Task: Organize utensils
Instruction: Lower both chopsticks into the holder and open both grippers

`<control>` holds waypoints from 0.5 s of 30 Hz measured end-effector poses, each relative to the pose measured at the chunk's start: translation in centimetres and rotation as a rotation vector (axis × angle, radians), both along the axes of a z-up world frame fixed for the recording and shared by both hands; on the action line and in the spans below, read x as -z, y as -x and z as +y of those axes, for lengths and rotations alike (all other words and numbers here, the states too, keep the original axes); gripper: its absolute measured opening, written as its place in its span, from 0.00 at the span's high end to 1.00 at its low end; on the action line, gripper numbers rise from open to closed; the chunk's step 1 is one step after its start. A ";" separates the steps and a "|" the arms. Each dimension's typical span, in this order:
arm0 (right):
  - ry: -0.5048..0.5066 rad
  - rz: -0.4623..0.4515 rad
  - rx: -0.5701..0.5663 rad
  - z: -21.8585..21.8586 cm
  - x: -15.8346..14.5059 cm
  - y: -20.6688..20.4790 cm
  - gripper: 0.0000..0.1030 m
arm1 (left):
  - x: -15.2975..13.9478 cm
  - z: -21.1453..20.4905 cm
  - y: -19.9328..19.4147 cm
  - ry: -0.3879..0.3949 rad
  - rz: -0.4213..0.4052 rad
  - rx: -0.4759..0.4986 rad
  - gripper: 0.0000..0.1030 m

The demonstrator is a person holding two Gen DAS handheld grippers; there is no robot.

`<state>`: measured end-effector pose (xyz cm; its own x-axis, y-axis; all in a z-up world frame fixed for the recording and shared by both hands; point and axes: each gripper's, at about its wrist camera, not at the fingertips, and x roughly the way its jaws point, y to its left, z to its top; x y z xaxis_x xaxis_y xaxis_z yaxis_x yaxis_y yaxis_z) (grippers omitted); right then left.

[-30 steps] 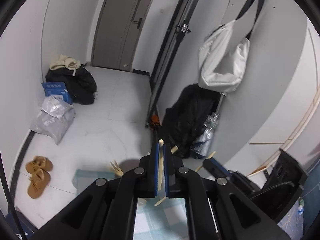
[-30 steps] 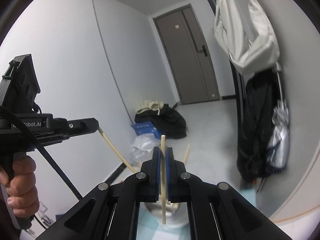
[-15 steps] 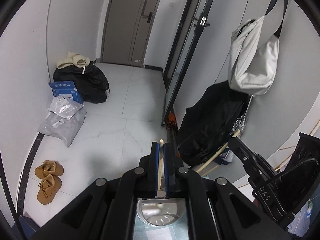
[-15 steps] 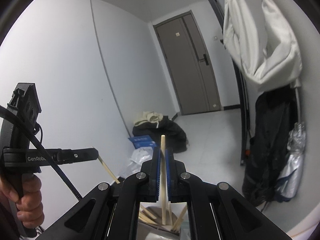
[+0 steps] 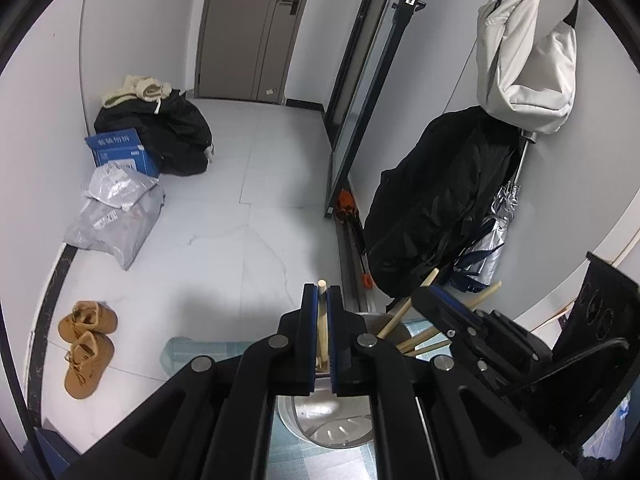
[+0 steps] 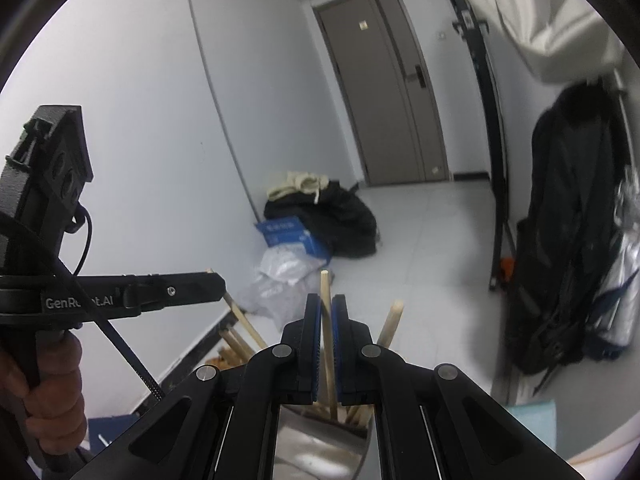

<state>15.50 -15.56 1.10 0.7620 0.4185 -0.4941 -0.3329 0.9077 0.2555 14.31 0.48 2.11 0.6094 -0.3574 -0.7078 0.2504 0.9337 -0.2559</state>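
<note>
Chopstick (image 5: 321,322) seemingly pinched within left gripper (image 5: 321,304)

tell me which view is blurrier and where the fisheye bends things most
Right wrist view is softer: the black coat and umbrella at the right edge smear, while the chopstick in the right gripper stays sharp. Left wrist view is crisp throughout; its walls and the glass door frame bow toward the dark circular rim. The metal holder shows mild glare.
</note>
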 end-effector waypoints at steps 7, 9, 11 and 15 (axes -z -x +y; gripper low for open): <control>0.004 0.006 0.001 -0.2 0.6 0.6 0.96 | 1.2 -0.2 -0.1 -0.010 0.024 -0.004 0.99; 0.006 0.009 -0.003 -0.2 0.5 0.2 0.95 | 1.2 -0.2 0.0 -0.006 0.022 -0.006 0.99; 0.009 0.021 -0.008 -0.3 0.3 0.1 0.93 | 1.2 -0.3 0.1 0.000 0.029 -0.003 0.99; -0.002 0.030 -0.010 0.0 0.2 0.2 0.89 | 1.2 -0.2 0.2 0.002 0.046 -0.003 0.99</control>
<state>15.25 -15.53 0.92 0.7427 0.4272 -0.5156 -0.3345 0.9038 0.2670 14.13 0.24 0.88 0.5770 -0.3573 -0.7344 0.2354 0.9338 -0.2694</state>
